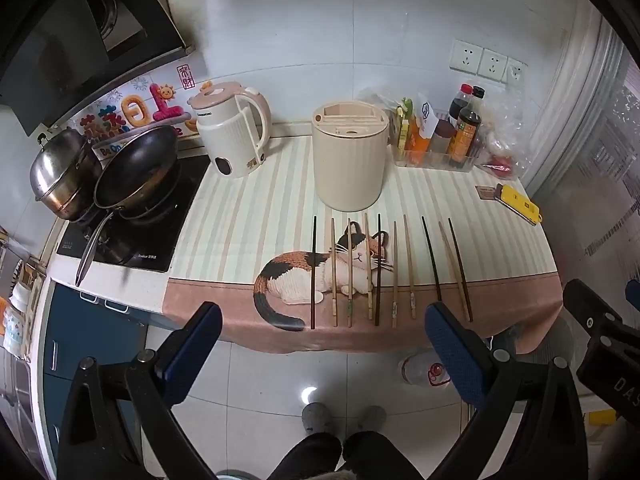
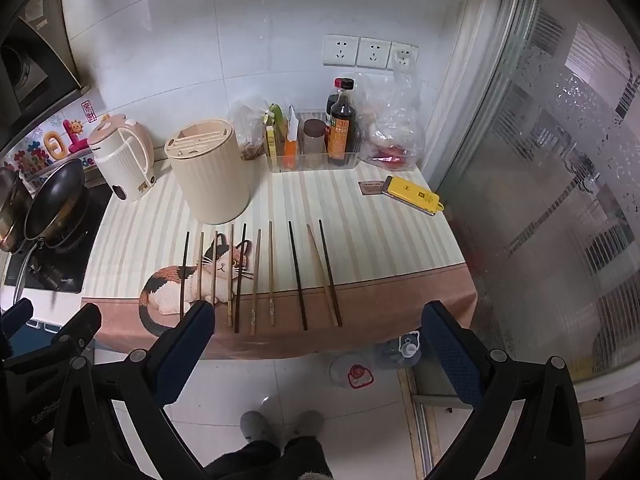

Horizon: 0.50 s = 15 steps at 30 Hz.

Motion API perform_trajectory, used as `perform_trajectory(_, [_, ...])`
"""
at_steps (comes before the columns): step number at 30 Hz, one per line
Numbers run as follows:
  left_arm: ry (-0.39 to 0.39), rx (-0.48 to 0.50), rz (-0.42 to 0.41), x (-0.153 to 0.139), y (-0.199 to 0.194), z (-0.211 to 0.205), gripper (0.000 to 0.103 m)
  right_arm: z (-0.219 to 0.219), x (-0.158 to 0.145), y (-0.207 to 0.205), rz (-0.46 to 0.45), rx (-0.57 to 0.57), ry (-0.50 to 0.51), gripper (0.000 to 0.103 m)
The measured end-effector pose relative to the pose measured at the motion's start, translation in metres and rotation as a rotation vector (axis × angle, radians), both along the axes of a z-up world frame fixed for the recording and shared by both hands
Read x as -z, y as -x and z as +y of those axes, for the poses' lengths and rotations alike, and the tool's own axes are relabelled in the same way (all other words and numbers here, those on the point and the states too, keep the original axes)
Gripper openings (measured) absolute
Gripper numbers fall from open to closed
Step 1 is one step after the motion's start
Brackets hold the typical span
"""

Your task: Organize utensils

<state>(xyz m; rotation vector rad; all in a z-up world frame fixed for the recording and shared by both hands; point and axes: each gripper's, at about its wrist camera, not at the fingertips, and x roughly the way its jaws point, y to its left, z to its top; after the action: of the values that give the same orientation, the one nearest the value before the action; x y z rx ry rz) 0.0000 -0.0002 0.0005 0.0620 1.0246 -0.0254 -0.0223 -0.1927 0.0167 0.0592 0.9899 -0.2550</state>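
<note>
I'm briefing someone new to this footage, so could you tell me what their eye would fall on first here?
First, the row of chopsticks, dark and pale, laid side by side near the front edge of the cat-print cloth. Just behind them stands a cream holder with slots in its top, a kettle to its left. Both grippers hang open short of the cloth, holding nothing.

Black claw arms, blue textured pads, silver screws.

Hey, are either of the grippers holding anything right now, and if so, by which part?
Nothing is held. The left gripper and right gripper are open and empty, short of the wooden chopsticks on the striped cloth.
</note>
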Motion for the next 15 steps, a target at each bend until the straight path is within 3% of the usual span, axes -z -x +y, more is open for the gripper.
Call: perform_trajectory(15, [0.005, 0.002, -0.006, -0.0050, -0.0097, -0.0006, 0.103, 0.0009, 0.0043, -0.0091, 0.011, 0.000, -0.002, 0.103])
